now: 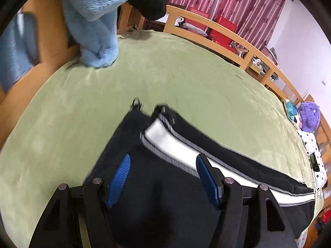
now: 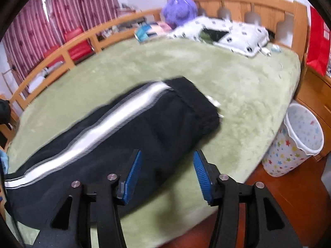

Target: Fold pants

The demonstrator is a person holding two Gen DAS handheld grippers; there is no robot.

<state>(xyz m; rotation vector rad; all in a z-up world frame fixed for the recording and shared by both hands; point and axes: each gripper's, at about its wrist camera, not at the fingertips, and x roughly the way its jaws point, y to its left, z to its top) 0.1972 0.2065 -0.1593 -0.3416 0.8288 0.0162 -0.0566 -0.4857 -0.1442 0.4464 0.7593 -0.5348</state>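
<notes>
Pants (image 1: 165, 186) lie folded long on the green bed (image 1: 186, 78), both the left claw (image 1: 162, 177) and right claw (image 2: 166, 173) open and empty above them (a sloppy grab could undo the fold).

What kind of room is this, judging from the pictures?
Most likely a bedroom: a bed with a wooden frame and green cover, a pillow at its head, and curtains behind.
</notes>
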